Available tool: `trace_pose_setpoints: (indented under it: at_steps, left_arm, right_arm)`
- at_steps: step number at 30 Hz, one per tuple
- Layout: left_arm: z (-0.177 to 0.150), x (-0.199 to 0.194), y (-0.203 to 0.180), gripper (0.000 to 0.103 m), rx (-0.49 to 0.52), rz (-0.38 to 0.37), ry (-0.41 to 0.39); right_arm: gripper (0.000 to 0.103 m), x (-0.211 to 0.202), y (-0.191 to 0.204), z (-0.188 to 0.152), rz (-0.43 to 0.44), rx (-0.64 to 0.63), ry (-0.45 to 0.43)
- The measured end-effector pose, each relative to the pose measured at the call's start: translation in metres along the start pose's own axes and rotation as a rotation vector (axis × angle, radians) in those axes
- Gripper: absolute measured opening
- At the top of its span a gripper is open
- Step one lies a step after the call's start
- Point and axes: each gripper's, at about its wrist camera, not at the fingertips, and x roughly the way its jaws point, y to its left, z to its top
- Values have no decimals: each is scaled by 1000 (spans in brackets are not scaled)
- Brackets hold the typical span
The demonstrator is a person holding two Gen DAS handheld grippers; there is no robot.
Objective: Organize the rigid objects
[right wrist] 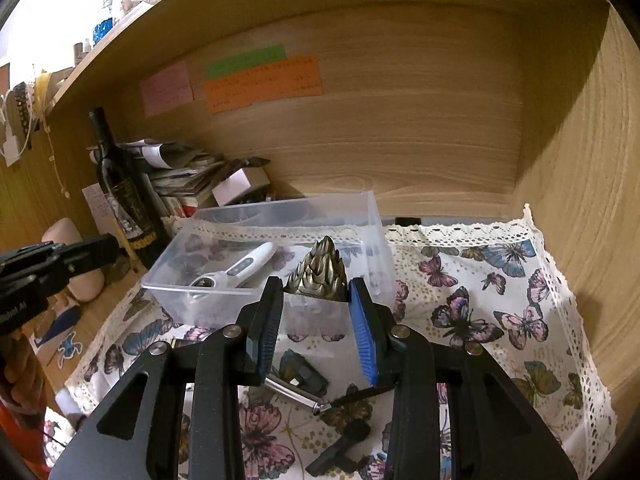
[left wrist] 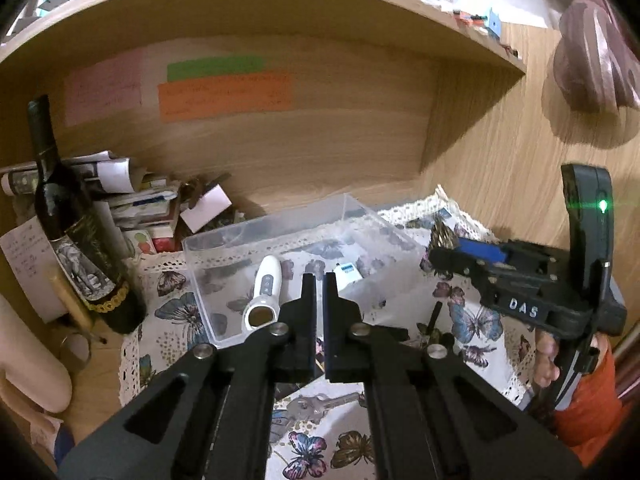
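**Two grippers above the clear tub**

Our right gripper is clamped on a bronze-coloured, spiky cone-shaped ornament, its blue-padded fingers pressing the ornament's base from both sides. It hangs at the near wall of a clear plastic rectangular tub. In the tub lies a white handheld device with a round lens end, and the left wrist view also shows a small white box with a blue label there.

Our left gripper is clenched with nothing between its fingers, poised over the tub's near rim.

The tub sits on a white lace-edged cloth printed with butterflies. Still on the cloth near us are a metal key, a silver pen-like rod and a small black clip-shaped piece. A dark wine bottle stands left of the tub.
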Motion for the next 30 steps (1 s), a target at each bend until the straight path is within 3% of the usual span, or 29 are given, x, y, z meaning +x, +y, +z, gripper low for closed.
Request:
trace_pose_setpoints:
  at_steps: [6, 9, 11, 14, 17, 26, 30]
  left_arm:
    - [-16, 15, 6, 3, -5, 9, 85]
    - [-28, 22, 11, 24, -20, 19, 139]
    - [-41, 26, 13, 58, -36, 40, 175]
    - [-56, 32, 10, 82, -48, 59, 208]
    - [-71, 44, 2, 89, -61, 45, 270]
    - [-92, 91, -13, 89, -85, 58, 446]
    - [-92, 100, -13, 89, -128, 110, 437]
  right_arm:
    - [31, 3, 0, -1, 5, -1, 12]
    - [31, 3, 0, -2, 3, -1, 16]
    - [31, 3, -2, -2, 1, 3, 18]
    - [31, 5, -4, -2, 0, 6, 22]
    - [31, 5, -5, -2, 4, 3, 26]
    - [31, 5, -9, -6, 35, -15, 32]
    - [31, 7, -12, -7, 47, -24, 39]
